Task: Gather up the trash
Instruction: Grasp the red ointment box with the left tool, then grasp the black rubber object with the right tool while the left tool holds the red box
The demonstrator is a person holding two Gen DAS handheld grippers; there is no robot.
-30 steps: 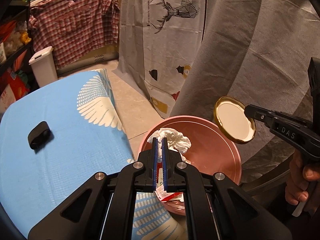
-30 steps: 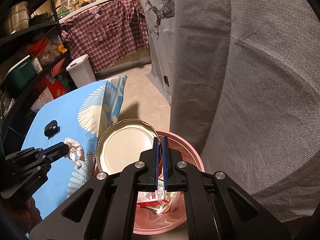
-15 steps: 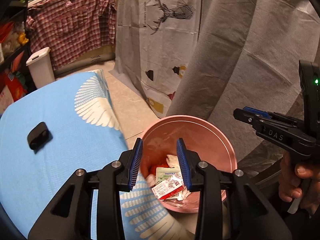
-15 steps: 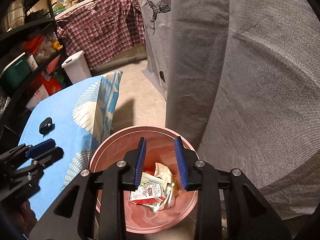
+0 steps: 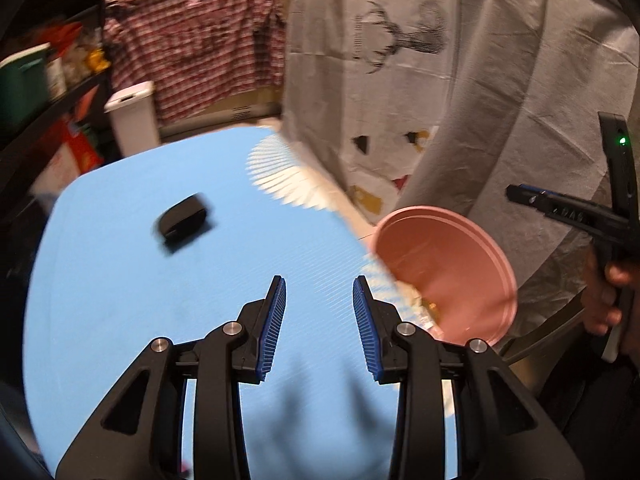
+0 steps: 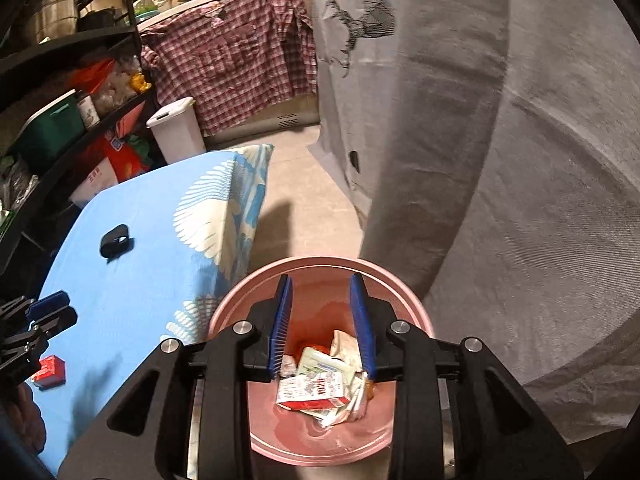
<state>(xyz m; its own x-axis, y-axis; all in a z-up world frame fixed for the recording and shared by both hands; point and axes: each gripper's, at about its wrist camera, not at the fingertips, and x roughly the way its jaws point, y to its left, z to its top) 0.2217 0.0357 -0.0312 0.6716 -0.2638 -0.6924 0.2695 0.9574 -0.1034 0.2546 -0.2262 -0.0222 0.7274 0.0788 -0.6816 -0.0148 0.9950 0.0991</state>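
Blue tablecloth (image 5: 120, 280) | pink bin (image 6: 320, 440): carton (image 6: 312, 394), print unreadable | tools parted

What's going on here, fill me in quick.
A person with a gripper in each hand is clearing trash off the blue table into the pink bin. Both grippers are empty, jaws apart: the right gripper hangs over the bin, which holds cartons and wrappers, and the left gripper is over the table. A small red box and a black object lie on the table.
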